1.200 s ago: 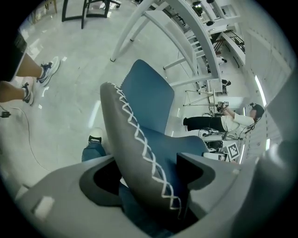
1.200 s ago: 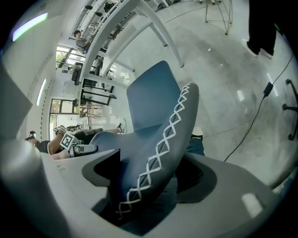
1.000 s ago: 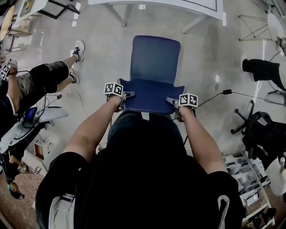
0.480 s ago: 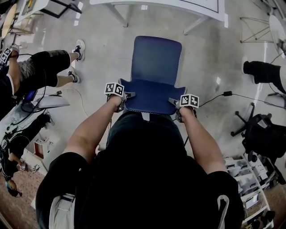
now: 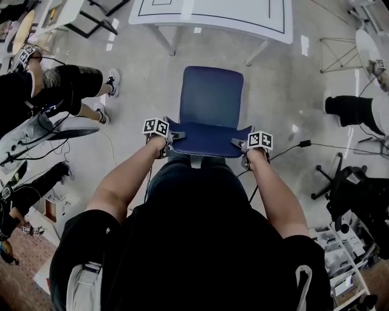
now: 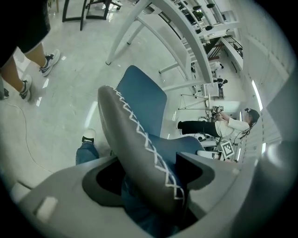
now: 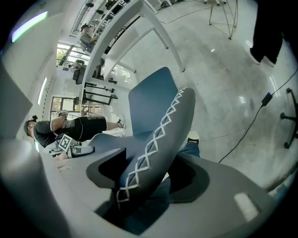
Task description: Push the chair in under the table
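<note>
With the left gripper (image 5: pixel 174 135) pinching the blue chair's (image 5: pixel 213 97) backrest (image 5: pixel 209 140) and the right gripper's (image 5: pixel 237 143) jaws having just been closing onto it (chair just short of the far table (image 5: pixel 267 15)), both should push evenly, straight ahead.

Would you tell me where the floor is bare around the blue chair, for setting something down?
Bare grey floor lies between the blue padded chair and the white table. Left is crowded by another person's legs; right, a black cable crosses.
</note>
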### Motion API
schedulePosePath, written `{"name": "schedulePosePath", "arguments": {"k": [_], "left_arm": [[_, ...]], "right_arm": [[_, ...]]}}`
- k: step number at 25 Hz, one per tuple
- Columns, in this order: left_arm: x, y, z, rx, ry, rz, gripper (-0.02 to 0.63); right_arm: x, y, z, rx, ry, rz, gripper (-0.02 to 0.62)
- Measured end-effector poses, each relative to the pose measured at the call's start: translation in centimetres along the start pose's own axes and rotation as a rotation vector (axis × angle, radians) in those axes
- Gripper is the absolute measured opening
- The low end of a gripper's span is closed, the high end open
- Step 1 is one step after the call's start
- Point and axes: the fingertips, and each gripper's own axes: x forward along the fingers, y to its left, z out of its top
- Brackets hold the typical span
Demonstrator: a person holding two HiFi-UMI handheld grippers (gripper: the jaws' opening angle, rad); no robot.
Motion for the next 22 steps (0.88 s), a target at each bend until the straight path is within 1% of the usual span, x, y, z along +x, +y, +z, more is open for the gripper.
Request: {"name": "schedulePosePath", "arguments": {"k": [7,10,14,22], "left_arm": [[-0.6,-4.1,-0.1,-0.017,-0.040,-0.011,0.347],[-0.5,-5.3,-0.7,-0.040,-0.061,-0.017,0.347],[-0.4,-6.6,-1.3,-0.064,-0.088,-0.021,0.347],[-1.1,-8.1,-2.1,-0.076,-0.082,-0.027,0.350]], "right_arm": [[-3.2,-0.7,0.5,-0.009,0.002,0.035,0.313],[-4.2,-1.1,0.5,-0.026,0.012,0.050,0.312],[-5.4,-1.6,0.6,-0.023,0.013,0.071,0.311],[-6.8,-1.5,-0.2,-0.002,0.012,0.088,0.312]]}}
